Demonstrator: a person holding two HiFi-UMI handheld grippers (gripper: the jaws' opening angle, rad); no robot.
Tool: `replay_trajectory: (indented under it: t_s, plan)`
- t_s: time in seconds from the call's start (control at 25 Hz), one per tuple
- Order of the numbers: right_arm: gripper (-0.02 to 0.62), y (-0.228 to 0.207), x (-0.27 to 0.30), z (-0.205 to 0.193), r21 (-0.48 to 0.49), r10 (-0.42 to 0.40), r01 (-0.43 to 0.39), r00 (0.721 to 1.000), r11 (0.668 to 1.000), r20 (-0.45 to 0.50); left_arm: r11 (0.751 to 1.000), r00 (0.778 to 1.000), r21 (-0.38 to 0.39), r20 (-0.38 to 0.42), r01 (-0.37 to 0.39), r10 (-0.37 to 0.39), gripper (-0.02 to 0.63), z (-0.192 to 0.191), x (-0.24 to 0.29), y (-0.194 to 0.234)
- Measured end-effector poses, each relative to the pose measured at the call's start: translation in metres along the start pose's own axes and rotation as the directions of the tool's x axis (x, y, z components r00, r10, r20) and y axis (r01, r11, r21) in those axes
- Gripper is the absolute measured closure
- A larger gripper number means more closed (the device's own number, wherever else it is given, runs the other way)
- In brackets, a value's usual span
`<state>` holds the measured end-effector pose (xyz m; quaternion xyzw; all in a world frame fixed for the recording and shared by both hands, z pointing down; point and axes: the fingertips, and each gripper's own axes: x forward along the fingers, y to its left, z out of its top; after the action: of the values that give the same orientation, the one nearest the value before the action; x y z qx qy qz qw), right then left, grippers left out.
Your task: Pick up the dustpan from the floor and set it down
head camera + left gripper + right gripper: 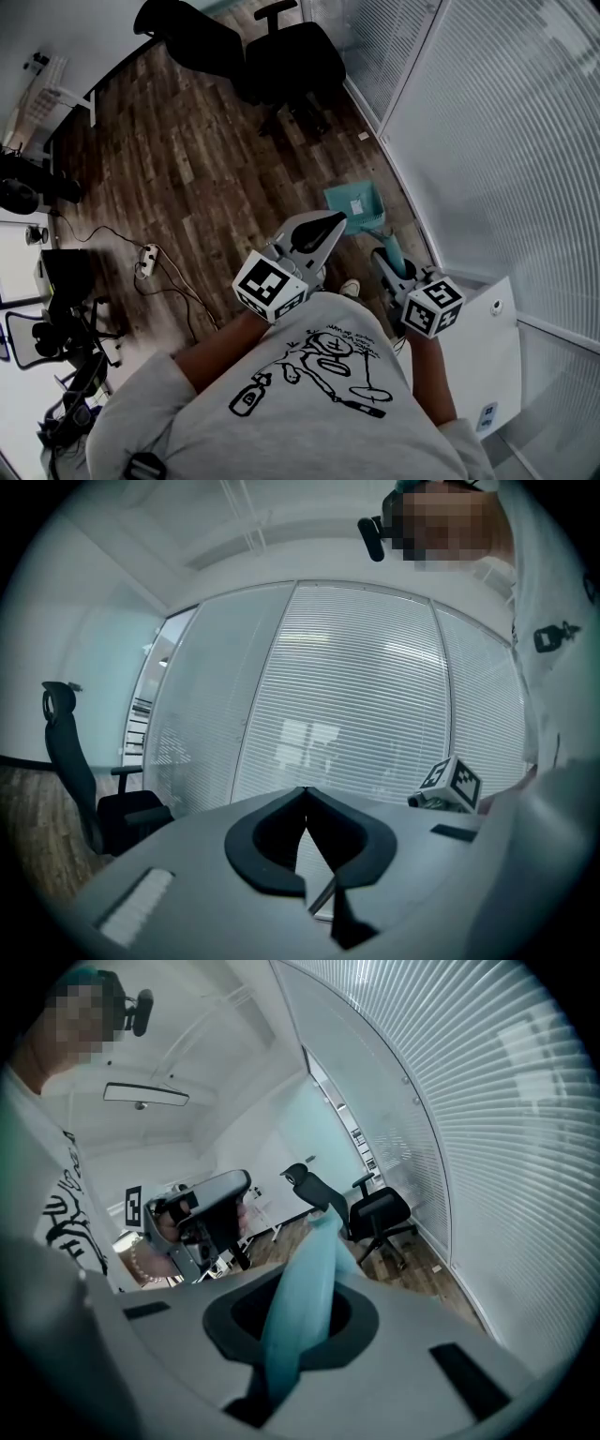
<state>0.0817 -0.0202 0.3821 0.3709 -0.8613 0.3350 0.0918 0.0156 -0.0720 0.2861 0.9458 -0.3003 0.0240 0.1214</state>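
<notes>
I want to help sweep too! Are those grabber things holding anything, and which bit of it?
The right gripper holds the teal dustpan by its handle. The left gripper is shut and holds nothing.

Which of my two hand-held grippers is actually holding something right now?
The right hand-held gripper: it is clamped on the handle of the teal dustpan. The left hand-held gripper is shut with nothing in it, its tips touching.

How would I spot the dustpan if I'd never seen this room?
Find the wall of white blinds. At their foot, over the wooden floor, is the dustpan, its handle gripped by the right tongs. It alone is teal.
</notes>
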Motion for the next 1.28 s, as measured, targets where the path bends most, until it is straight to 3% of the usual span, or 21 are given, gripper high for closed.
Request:
replay_trajectory:
  t_s: [1.28]
  plan:
    - [0.586,-0.033,0.027,-0.035,0.0,-0.031,0.031,0.999,1.0,-0.028,0.999,0.999,-0.036,-0.044,-0.014,0.012,0.604,-0.024,-0.009,0.011]
